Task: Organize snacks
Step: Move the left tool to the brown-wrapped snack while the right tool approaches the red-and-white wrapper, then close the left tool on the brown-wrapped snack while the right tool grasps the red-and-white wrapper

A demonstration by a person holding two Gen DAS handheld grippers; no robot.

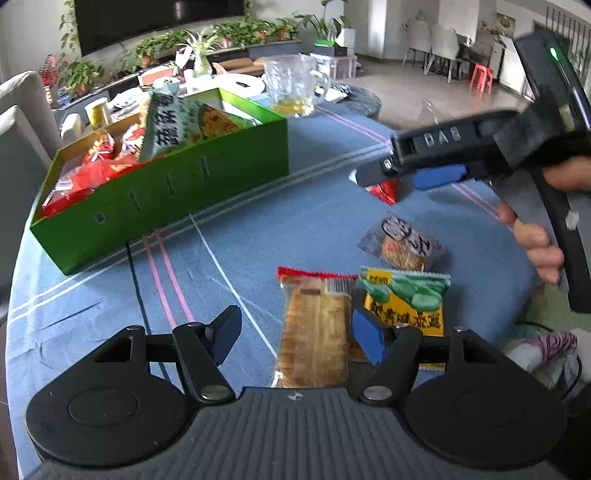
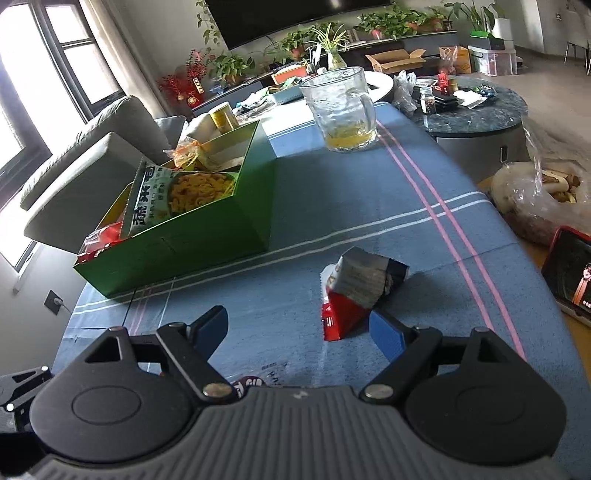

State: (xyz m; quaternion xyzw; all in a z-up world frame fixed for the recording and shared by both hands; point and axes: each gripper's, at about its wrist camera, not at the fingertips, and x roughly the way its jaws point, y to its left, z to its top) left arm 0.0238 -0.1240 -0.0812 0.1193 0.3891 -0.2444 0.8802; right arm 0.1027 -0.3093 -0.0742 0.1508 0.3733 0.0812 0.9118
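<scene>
Already several snacks are sitting in the green box point(image 1: 166, 188); four packets are still waiting on the tabletop point(image 1: 258, 229); my left tongs point(image 1: 295, 338) are gaping around the biscuit packet point(image 1: 314, 328); my right tongs point(image 2: 299, 332) are hanging wide beside the red packet point(image 2: 354, 295), holding nothing.

A glass mug point(image 2: 341, 110) with a little yellow liquid stands at the far end of the blue striped tablecloth point(image 2: 369, 229). Beyond it potted plants point(image 2: 229, 66) line a low shelf under a dark television point(image 2: 280, 18). A grey sofa point(image 2: 92, 147) sits at the left, a round dark table point(image 2: 480, 107) at the far right, and a phone point(image 2: 570, 273) lies at the right edge
</scene>
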